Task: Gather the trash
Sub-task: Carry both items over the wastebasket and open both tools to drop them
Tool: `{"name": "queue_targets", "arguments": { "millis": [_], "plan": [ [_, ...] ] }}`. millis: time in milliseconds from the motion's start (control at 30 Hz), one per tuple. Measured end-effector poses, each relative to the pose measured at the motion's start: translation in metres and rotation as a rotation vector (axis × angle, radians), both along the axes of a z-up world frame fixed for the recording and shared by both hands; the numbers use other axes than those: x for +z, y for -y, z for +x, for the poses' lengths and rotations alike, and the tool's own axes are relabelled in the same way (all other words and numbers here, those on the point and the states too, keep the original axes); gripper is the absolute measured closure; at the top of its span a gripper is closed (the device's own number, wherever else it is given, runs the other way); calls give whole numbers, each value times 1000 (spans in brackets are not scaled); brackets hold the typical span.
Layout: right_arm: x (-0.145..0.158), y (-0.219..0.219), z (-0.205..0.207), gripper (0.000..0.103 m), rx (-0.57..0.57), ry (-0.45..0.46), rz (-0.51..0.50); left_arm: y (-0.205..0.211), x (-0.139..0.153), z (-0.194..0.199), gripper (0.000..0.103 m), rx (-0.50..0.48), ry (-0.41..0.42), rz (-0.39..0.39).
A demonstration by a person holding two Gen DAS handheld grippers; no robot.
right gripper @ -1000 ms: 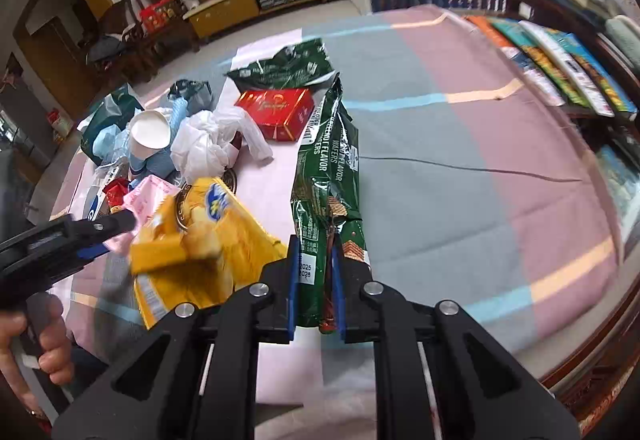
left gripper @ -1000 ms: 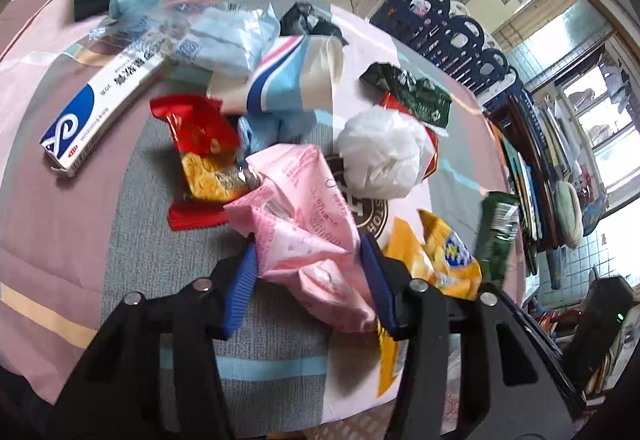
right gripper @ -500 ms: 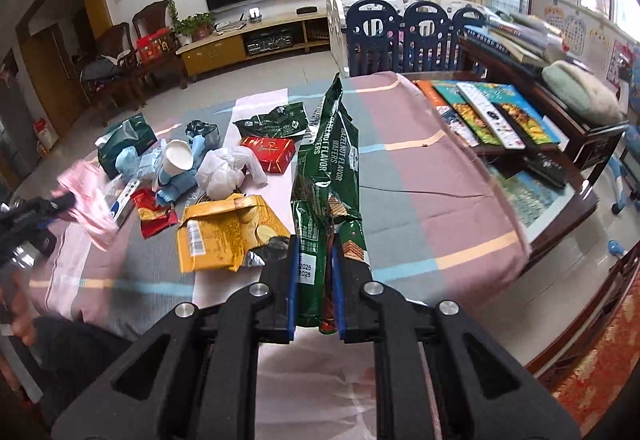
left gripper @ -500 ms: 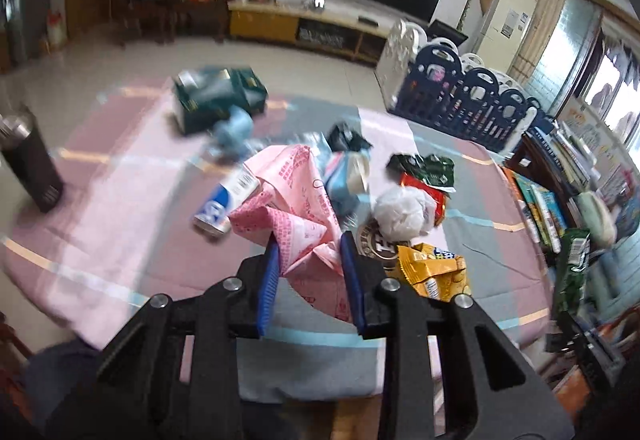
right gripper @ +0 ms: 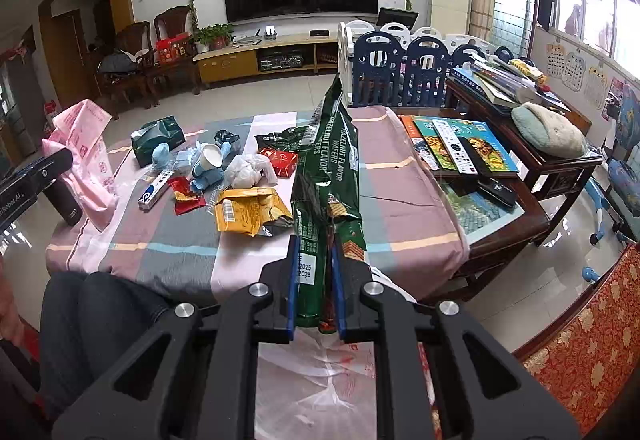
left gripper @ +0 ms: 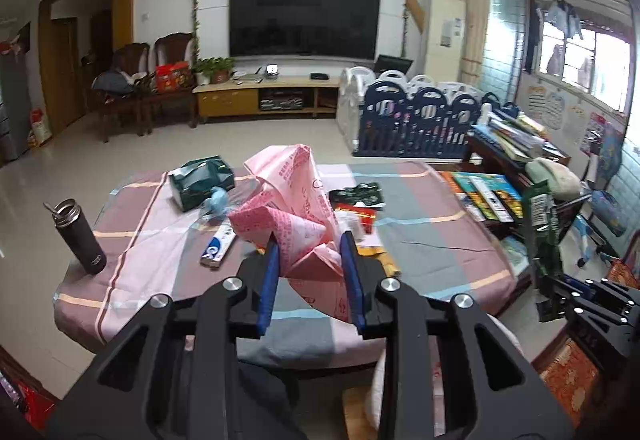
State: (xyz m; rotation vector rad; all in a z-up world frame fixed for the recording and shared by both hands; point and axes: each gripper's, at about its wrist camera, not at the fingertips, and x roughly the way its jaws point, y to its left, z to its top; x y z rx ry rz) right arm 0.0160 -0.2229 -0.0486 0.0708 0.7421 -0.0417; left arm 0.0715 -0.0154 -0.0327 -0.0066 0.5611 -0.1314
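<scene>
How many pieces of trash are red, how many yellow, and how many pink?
Red: 2, a flat box and a crumpled wrapper
Yellow: 1, a snack bag
Pink: 1, a plastic bag
Total: 4

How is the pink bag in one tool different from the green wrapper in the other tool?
The pink bag is crumpled and puffy; the green wrapper is long, flat and stands straight up. The left tool pinches the pink bag with its jaws set wider; the right tool is squeezed nearly shut on the green wrapper. Both are trash, lifted off the table.
</scene>
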Motion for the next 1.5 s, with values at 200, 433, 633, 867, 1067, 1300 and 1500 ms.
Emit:
{"name": "queue_targets", "arguments": {
  "millis": [200, 433, 633, 867, 1067, 1300, 1500],
  "plan": [
    [9, 23, -28, 88, -50, 24, 6, 41, -1, -26, 72, -191, -44, -50],
    [0, 46, -39, 87, -95, 2, 33, 91, -44, -15, 72, -417, -247, -115],
    [-6, 56, -40, 87, -119, -14, 57, 133, -79, -18, 68, -538, -347, -30],
    [-12, 58, -37, 87, -131, -44, 56, 135, -60, -42, 30, -481, -210, 79],
    [-22, 55, -35, 87, -116, -81, 47, 115, -25, -53, 25, -373, -85, 128],
    [-42, 47, -29, 87, -89, -161, 38, 96, -2, -54, 24, -282, -15, 136],
    [-54, 40, -25, 57, -85, -227, 16, 86, 0, -48, 23, -237, -22, 127]
  ]
}}
